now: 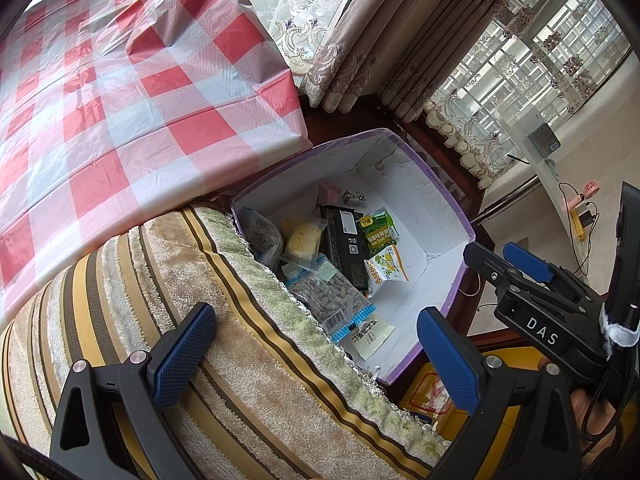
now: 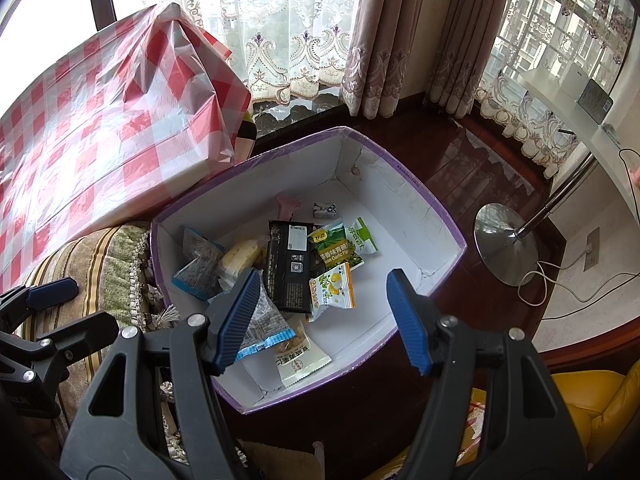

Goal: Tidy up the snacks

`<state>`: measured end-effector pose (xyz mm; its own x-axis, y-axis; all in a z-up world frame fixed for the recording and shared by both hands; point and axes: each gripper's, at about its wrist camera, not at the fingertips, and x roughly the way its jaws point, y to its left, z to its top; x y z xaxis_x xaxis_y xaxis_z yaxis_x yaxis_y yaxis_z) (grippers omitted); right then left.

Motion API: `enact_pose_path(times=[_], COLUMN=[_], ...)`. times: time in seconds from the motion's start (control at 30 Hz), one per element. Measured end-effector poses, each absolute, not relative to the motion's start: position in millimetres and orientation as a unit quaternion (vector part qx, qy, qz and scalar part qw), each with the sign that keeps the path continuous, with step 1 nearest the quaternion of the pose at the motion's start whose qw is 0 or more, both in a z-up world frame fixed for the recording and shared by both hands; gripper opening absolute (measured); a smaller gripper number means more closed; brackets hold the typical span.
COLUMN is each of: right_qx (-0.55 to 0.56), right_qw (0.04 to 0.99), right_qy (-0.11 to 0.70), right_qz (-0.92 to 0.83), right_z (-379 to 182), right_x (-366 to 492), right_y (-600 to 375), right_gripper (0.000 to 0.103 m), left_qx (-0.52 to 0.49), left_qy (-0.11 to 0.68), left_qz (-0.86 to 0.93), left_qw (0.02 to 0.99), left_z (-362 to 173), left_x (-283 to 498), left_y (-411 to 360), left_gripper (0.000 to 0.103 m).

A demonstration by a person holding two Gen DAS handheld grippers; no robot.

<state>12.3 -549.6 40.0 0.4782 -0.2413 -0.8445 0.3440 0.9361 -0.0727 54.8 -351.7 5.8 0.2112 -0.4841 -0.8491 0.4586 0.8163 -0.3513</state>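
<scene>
Both my tongs hang spread and empty. Beyond my right gripper (image 2: 324,316) sits the purple-edged box (image 2: 420,196) holding the snack packets (image 2: 290,264); my left gripper (image 1: 316,354) hovers over a striped cushion (image 1: 168,280) beside that box.

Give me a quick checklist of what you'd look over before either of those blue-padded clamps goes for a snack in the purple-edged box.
1. Right gripper open, nothing between its blue pads: ok.
2. Left gripper open and empty: ok.
3. Purple-rimmed white cardboard box open on top, no lid in the way: ok.
4. Snacks in view inside it, such as the long black packet and the orange-and-white lemon sachet: ok.
5. Packets lying apart for a clean pick: not ok, several overlap.
6. Where the snacks should go next: cannot tell.
</scene>
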Motion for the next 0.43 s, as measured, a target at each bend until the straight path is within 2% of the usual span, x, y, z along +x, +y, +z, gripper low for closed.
enact_pose_path(times=[0.43], right_qx=[0.058], right_qw=[0.855], right_qy=[0.486], right_qz=[-0.170], right_z=[36.3], right_x=[11.8], right_y=[-546.7], right_gripper=[0.069], left_qx=[-0.016], left_qy=[0.544], left_qz=[-0.312], left_qw=[0.779], left_z=[8.4], left_x=[54.6], left_y=[-354.6], left_gripper=[0.103])
